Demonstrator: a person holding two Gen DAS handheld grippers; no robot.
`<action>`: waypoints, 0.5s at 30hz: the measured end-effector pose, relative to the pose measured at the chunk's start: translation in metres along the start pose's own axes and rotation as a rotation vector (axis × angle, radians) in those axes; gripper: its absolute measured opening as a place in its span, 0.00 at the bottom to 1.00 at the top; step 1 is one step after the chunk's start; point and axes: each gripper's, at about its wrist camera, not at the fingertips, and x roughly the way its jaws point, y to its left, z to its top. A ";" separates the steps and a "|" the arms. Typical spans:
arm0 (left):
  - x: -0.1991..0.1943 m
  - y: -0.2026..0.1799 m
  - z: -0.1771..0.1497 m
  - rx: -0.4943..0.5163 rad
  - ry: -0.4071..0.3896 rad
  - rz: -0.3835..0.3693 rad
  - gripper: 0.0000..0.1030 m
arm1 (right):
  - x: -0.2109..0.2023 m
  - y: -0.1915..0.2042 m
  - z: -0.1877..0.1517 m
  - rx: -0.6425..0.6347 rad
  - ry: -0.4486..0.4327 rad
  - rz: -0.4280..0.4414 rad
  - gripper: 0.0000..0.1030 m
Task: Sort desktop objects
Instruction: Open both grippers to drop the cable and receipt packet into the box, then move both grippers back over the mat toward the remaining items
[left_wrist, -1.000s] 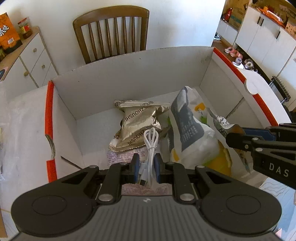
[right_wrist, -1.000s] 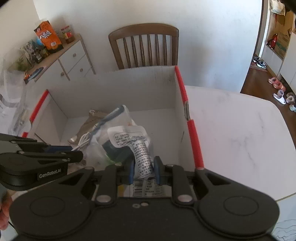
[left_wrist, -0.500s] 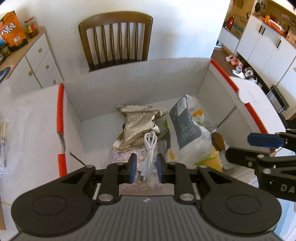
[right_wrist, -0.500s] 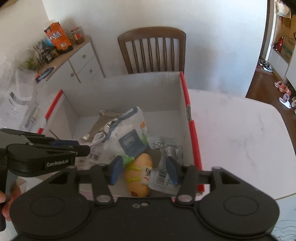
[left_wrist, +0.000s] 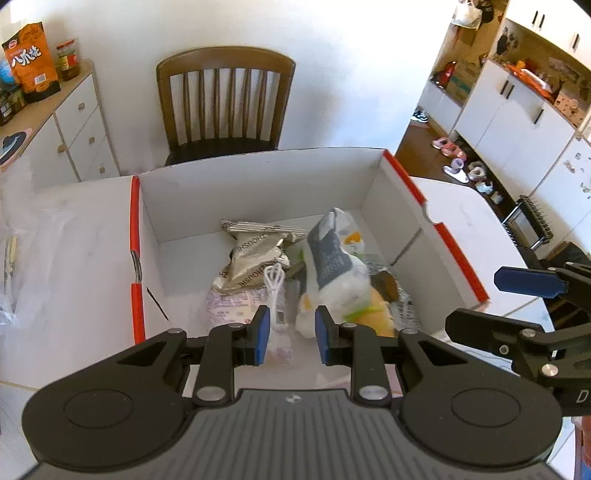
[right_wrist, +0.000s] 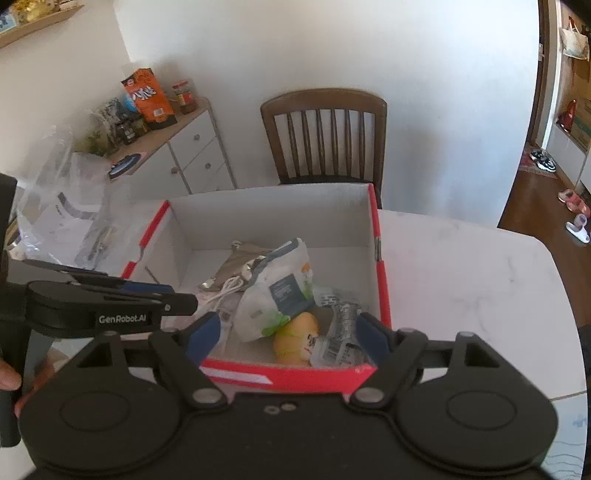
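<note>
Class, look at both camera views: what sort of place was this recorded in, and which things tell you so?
Most likely a home dining area. A wooden dining chair stands at a white marble-look table, a sideboard carries snack bags and jars, and slippers lie on the wooden floor nearby.

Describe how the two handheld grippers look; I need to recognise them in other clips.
Both the left gripper and the right gripper are matte black, with blue pads on the fingers, silver pivot screws and round discs on a ribbed body. White "GenRobot.AI" lettering marks the left one's side.
</note>
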 end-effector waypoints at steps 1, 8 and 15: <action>-0.003 -0.001 -0.002 0.002 -0.002 -0.005 0.24 | -0.004 0.001 -0.001 -0.002 -0.003 0.004 0.78; -0.018 -0.006 -0.022 0.008 -0.008 -0.034 0.36 | -0.031 0.002 -0.015 -0.018 -0.022 0.014 0.81; -0.039 -0.014 -0.052 0.047 -0.027 -0.057 0.60 | -0.059 -0.005 -0.043 -0.028 -0.018 0.023 0.83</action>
